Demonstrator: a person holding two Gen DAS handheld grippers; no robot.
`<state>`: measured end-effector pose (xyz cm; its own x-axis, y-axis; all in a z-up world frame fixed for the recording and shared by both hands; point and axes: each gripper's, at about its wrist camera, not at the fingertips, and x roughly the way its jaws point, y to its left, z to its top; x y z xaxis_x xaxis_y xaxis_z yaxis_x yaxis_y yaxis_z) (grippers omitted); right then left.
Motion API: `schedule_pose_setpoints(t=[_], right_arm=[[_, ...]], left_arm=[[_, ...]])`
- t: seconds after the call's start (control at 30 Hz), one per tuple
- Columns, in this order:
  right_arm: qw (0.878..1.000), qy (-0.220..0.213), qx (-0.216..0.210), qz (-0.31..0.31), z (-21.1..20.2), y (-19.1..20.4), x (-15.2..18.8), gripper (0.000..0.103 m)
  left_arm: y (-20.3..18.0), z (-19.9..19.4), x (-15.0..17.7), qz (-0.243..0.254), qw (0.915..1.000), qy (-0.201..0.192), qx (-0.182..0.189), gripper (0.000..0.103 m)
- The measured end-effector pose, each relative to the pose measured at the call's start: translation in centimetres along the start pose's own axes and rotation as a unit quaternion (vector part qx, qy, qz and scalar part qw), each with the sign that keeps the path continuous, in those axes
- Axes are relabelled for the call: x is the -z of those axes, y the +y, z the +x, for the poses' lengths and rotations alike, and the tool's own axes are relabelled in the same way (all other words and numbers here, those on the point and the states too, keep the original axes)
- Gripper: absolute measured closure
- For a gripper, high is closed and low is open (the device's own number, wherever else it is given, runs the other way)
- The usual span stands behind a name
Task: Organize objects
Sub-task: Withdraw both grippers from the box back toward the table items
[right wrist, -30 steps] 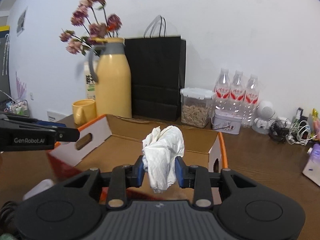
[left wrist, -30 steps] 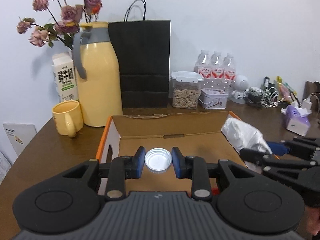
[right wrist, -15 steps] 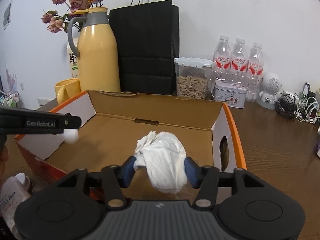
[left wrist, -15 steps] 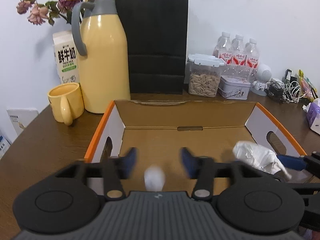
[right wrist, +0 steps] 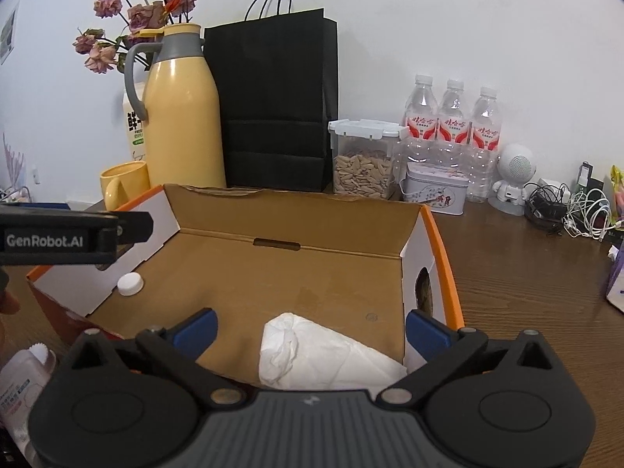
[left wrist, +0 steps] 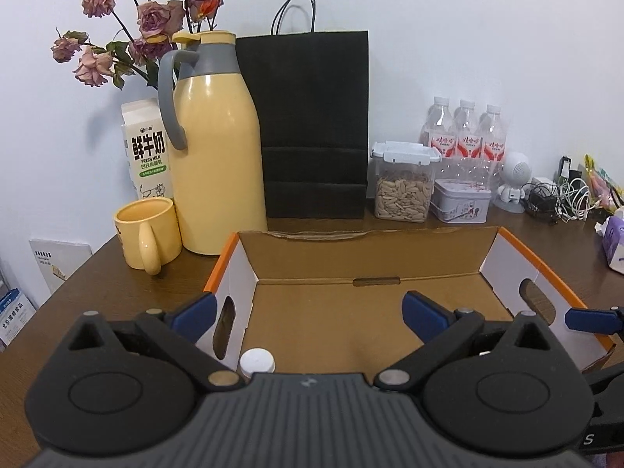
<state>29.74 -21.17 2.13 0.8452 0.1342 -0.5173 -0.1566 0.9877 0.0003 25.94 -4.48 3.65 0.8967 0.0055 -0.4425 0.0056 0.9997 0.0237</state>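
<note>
An open cardboard box [left wrist: 370,249] with orange rims lies in front of both grippers. My left gripper [left wrist: 310,312] hangs over its near left part, jaws opening wide with nothing between the pads. A white bottle cap [left wrist: 257,360] lies loose on the box floor by the left wall, also visible as the cap [right wrist: 130,284] in the right wrist view. My right gripper [right wrist: 312,327] is over the box's [right wrist: 292,210] near right corner, jaws opening. A crumpled white tissue [right wrist: 312,355] rests on the floor between them, untouched by the pads.
Behind the box stand a yellow thermos [left wrist: 214,156], a yellow mug [left wrist: 148,230], a milk carton [left wrist: 146,152], a black paper bag [left wrist: 316,124], a seed jar [left wrist: 403,187], a tin [left wrist: 460,199] and water bottles [left wrist: 464,132]. Cables [right wrist: 577,210] lie far right. A white pack [right wrist: 23,382] sits near left.
Both grippers opened wide. The cap dropped from the left jaws onto the box floor. The tissue fell out of the right jaws and lies in the box.
</note>
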Motion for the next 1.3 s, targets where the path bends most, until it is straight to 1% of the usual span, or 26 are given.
schedule_pose_setpoints(t=[0.13,0.3,0.47,0.6,0.77,1.0,1.3], right_arm=[[1.0,-0.016,0.005,-0.006,-1.4,0.3,-0.7,0.0],[0.999,-0.046,0.009,-0.011,-4.1,0.7,-1.7,0.0],[0.998,-0.058,0.007,-0.013,-6.9,1.3,-1.7,0.0],[0.997,-0.069,0.004,-0.013,-9.4,2.0,-1.2,0.0],[0.997,-0.071,-0.002,-0.015,-12.0,3.0,0.0,0.0],[0.998,-0.065,-0.011,-0.017,-15.3,3.9,2.5,0.0],[0.998,-0.037,-0.032,-0.029,-18.2,4.8,6.7,0.0]], left_arm=[[-0.2,-0.8,-0.6,0.003,1.0,-0.008,0.003,0.0],[-0.5,-3.0,-1.3,0.011,0.9995,-0.03,0.007,0.0],[-0.2,-6.0,-1.7,0.015,0.9989,-0.042,0.014,0.0],[0.4,-8.2,-1.4,0.013,0.9987,-0.048,0.012,0.0],[1.3,-10.8,-0.5,0.012,0.9988,-0.045,0.017,0.0],[2.8,-14.1,1.9,0.018,0.9991,-0.034,0.019,0.0],[5.1,-16.5,5.9,0.028,0.9996,0.0,0.009,0.0]])
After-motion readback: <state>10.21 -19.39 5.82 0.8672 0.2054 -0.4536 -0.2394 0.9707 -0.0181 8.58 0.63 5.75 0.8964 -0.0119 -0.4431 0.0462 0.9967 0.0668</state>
